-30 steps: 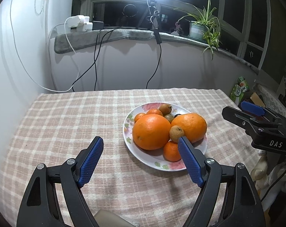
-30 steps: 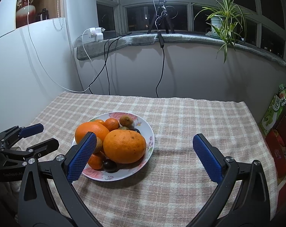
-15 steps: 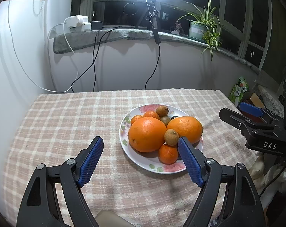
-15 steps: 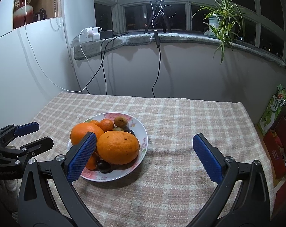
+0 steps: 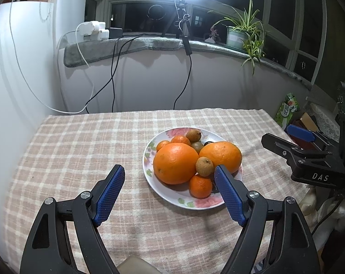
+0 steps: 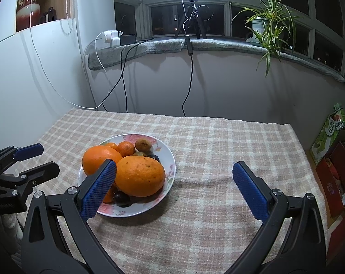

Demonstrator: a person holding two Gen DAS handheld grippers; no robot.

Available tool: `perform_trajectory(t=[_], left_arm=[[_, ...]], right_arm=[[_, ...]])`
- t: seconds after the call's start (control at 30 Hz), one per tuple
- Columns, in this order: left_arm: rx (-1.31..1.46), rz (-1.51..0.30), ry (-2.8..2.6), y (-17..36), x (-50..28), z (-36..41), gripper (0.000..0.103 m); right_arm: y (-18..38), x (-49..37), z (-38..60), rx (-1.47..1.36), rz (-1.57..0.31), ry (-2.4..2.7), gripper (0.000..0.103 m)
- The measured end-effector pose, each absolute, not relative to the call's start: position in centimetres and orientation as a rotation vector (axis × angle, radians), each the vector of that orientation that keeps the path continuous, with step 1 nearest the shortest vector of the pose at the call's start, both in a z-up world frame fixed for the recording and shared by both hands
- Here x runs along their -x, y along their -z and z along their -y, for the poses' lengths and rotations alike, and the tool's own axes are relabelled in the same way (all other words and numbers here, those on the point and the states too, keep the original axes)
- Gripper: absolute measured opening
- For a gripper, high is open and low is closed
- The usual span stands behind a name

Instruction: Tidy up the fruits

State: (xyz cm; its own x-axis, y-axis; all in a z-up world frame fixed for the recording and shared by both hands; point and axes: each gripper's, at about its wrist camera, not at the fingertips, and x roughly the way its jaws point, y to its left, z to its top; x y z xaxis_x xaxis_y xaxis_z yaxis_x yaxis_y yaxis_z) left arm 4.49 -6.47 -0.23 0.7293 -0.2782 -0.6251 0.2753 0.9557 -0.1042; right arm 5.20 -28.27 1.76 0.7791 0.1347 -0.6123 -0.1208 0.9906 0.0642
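Note:
A floral white plate [image 5: 165,193] on the checked tablecloth holds two large oranges [image 5: 175,162] [image 5: 220,157], small tangerines [image 5: 200,186], brown kiwis [image 5: 204,166] and dark plums. In the right wrist view the plate [image 6: 165,159] lies left of centre with a large orange [image 6: 140,175] in front. My left gripper [image 5: 169,194] is open and empty, just before the plate's near rim. My right gripper [image 6: 172,187] is open and empty, its left finger in front of the plate's left side. Each gripper shows in the other's view, the right one [image 5: 293,141] and the left one [image 6: 28,159].
The checked tablecloth [image 5: 81,150] covers the table, with a white wall behind. Cables [image 5: 113,73] hang from the grey sill. A potted plant [image 6: 263,29] and ring light stand on the sill. Boxes and a green packet [image 6: 330,134] lie beyond the table's right edge.
Both grippers have drawn back a little from the plate and stay open. The plate sits farther left in the right wrist view. No fruit has moved.

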Motion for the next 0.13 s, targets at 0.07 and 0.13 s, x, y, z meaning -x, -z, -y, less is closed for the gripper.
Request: perform_trajectory(t=[0.07, 0.13], left_arm=[[0.005, -0.690, 0.310, 0.24, -4.50, 6.43, 0.081], [0.001, -0.693, 0.305, 0.36, -4.52, 6.24, 0.081]], right_arm=[[-1.73, -5.23, 28.31, -0.021, -0.663, -0.136, 0.103], [-1.65, -5.23, 28.36, -0.020, -0.665, -0.134, 0.103]])
